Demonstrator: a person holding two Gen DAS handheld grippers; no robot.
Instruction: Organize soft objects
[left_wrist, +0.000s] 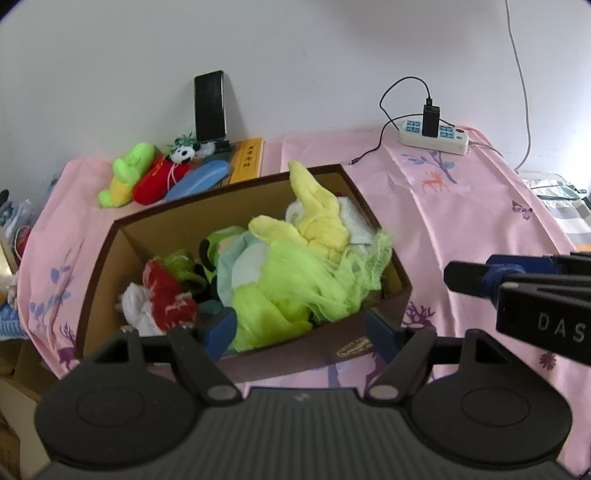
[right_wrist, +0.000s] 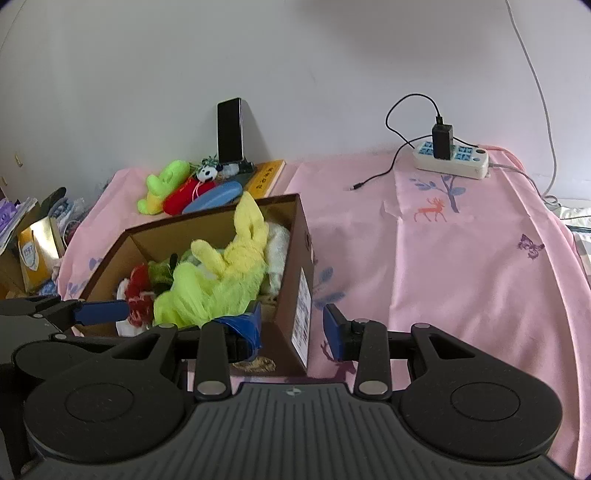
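A brown cardboard box (left_wrist: 99, 266) (right_wrist: 295, 258) stands on the pink cloth, filled with soft things: a yellow plush (left_wrist: 317, 214) (right_wrist: 243, 240), lime-green fluffy fabric (left_wrist: 295, 291) (right_wrist: 192, 291), a red-and-white toy (left_wrist: 166, 295) (right_wrist: 138, 291). My left gripper (left_wrist: 301, 332) is open and empty, its jaws spread over the box's near edge. My right gripper (right_wrist: 293, 328) is open and empty, straddling the box's right front corner. It shows at the right in the left wrist view (left_wrist: 517, 291). A green-yellow plush (left_wrist: 125, 173) (right_wrist: 162, 184), a red plush (left_wrist: 159, 181) (right_wrist: 184, 197) and a panda (left_wrist: 184, 151) (right_wrist: 207, 171) lie behind the box.
A blue case (left_wrist: 199, 181) (right_wrist: 214, 197), a yellow book (left_wrist: 247, 158) (right_wrist: 266, 177) and a phone on a stand (left_wrist: 210, 107) (right_wrist: 229, 129) sit by the wall. A power strip with charger and cable (left_wrist: 432, 134) (right_wrist: 450, 157) lies back right. Clutter stands left of the table (right_wrist: 33, 243).
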